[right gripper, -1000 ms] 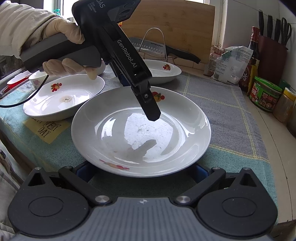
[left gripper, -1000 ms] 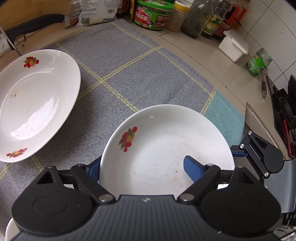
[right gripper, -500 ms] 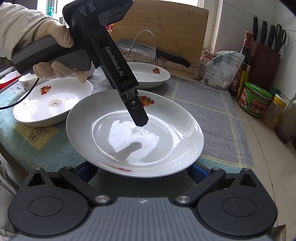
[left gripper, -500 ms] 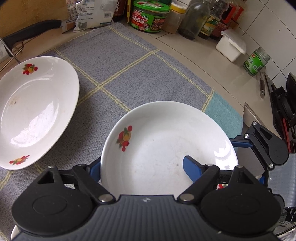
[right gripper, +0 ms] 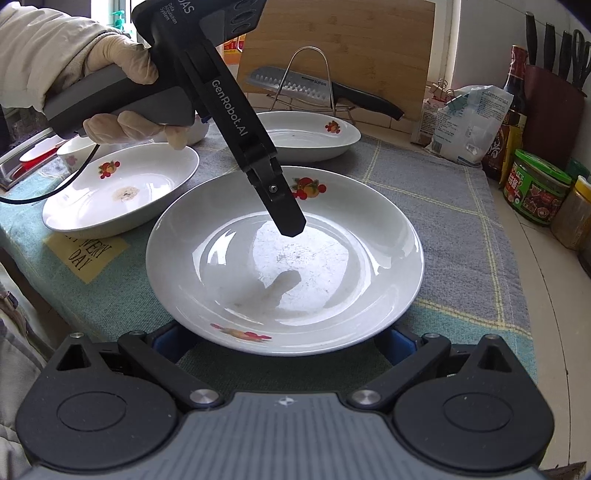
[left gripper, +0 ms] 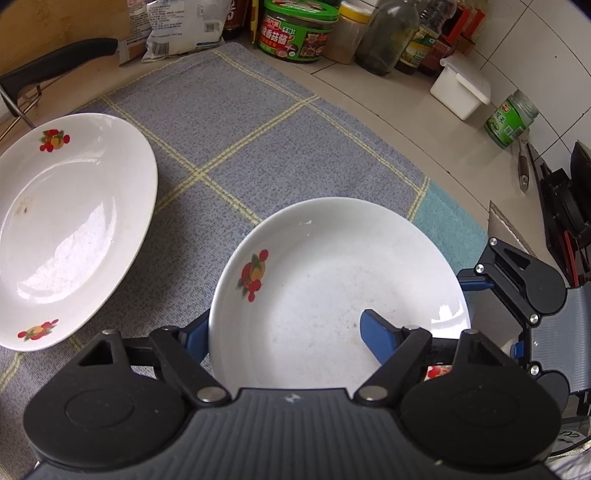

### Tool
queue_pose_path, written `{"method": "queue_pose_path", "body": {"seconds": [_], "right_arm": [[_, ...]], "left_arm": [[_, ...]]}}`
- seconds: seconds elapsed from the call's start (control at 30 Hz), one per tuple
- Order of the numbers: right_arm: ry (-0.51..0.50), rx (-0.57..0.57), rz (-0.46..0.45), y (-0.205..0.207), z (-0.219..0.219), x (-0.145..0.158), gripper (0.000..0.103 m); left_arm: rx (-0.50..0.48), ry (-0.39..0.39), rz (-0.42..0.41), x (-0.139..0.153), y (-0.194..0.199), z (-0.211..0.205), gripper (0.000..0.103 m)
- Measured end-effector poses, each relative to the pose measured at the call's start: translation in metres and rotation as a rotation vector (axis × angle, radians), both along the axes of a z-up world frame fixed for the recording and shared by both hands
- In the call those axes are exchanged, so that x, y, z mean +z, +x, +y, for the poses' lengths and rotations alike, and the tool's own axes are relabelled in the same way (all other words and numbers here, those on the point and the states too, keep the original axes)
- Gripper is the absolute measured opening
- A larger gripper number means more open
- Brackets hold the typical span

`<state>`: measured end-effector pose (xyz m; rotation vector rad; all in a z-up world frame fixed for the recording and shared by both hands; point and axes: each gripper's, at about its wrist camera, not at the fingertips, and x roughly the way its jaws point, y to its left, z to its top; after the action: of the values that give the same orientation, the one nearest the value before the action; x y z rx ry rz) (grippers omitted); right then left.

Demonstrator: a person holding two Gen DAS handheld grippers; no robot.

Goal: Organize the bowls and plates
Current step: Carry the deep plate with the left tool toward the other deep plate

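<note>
Left fingers: we have the left gripper (left gripper: 291,332) clamped on the near rim of the held plate (left gripper: 332,280), one blue finger (left gripper: 376,334) inside the dish, the other under its outer edge.
Held plate: it sits between our left fingers, tilted; from the right wrist view we cannot tell whether its far side touches the cloth (left gripper: 236,122).
Right fingers: the right gripper (right gripper: 284,339) has its fingers spread wide, one each side of the plate's near edge and below it, gripping nothing.
Risk, slip: we judge a one-sided rim pinch on glazed ware may let the plate pivot or slide out if we swing it fast.
Risk, collision: our right fingers lie just under the rim, so lowering could knock them.
Beyond the fingers, left: second plate (left gripper: 70,225) lies near, apart from ours; a careless stack could chip both.
Farther: third plate (right gripper: 118,188), small bowl (right gripper: 74,155), then jars (left gripper: 297,31) at the bench's back edge.
</note>
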<state>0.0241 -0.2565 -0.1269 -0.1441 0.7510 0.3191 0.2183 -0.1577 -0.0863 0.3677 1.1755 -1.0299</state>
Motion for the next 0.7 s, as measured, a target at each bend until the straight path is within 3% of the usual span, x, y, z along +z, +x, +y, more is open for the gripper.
{"method": "queue_pose_path", "body": {"seconds": [0.37, 0.7], "right_arm": [[-0.050, -0.007, -0.011, -0.002, 0.005, 0.004, 0.103], [-0.083, -0.019, -0.048, 0.000, 0.000, 0.015, 0.103]], "left_arm": [[-0.013, 0.010, -0.024, 0.000, -0.004, -0.002, 0.080], [-0.010, -0.034, -0.077, 0.015, -0.001, -0.009, 0.080]]}}
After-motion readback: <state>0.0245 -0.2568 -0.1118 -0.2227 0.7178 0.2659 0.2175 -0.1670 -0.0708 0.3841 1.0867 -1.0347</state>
